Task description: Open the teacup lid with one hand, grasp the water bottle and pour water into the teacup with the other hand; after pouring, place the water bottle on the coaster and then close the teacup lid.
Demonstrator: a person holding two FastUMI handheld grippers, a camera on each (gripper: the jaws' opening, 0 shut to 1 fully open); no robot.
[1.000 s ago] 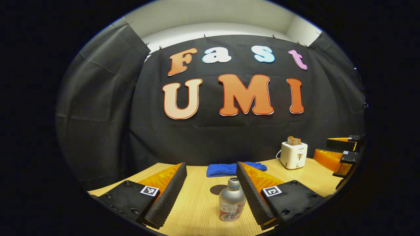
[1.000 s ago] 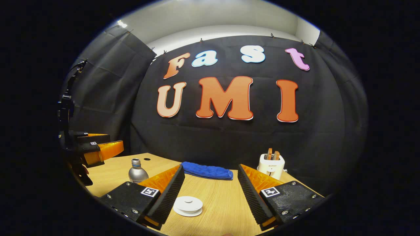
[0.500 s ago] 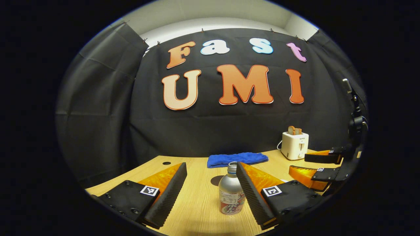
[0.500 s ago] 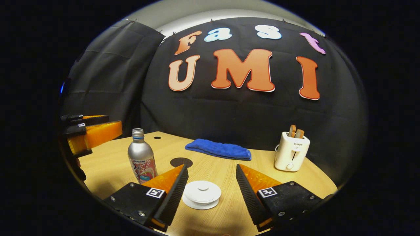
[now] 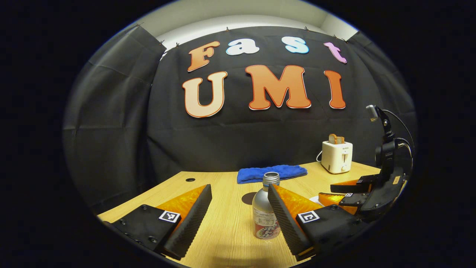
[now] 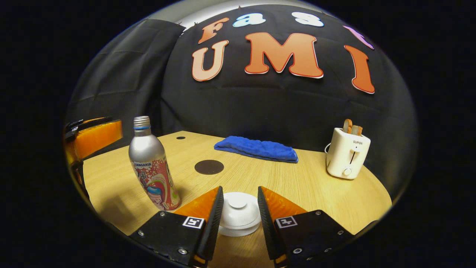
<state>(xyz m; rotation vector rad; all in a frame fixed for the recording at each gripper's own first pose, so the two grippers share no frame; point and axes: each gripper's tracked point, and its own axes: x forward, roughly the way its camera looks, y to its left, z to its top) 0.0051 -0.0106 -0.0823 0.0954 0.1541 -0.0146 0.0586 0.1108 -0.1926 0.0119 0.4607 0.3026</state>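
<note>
A silver water bottle (image 5: pixel 264 216) with a printed label and no cap stands upright between the fingers of my open left gripper (image 5: pixel 238 188), close to its right finger. In the right gripper view the bottle (image 6: pixel 150 167) stands at the left. The white teacup lid (image 6: pixel 238 214), with a round knob, sits on the cup just under my right gripper (image 6: pixel 240 191). Its fingers have narrowed to either side of the lid, and a gap still shows around the knob. A dark round coaster (image 6: pixel 209 167) lies on the table behind the lid; from the left gripper view the coaster (image 5: pixel 248 198) is behind the bottle.
A blue cloth (image 6: pixel 256 149) lies along the back of the wooden table (image 6: pixel 316 190). A white toaster (image 6: pixel 347 156) holding bread stands at the back right. The left gripper (image 6: pixel 93 136) shows at the far left, and the right gripper (image 5: pixel 344 191) at the right of the left gripper view.
The right gripper dropped down over the teacup lid and narrowed its fingers around it. The left gripper moved in so the bottle sits deeper between its fingers.
</note>
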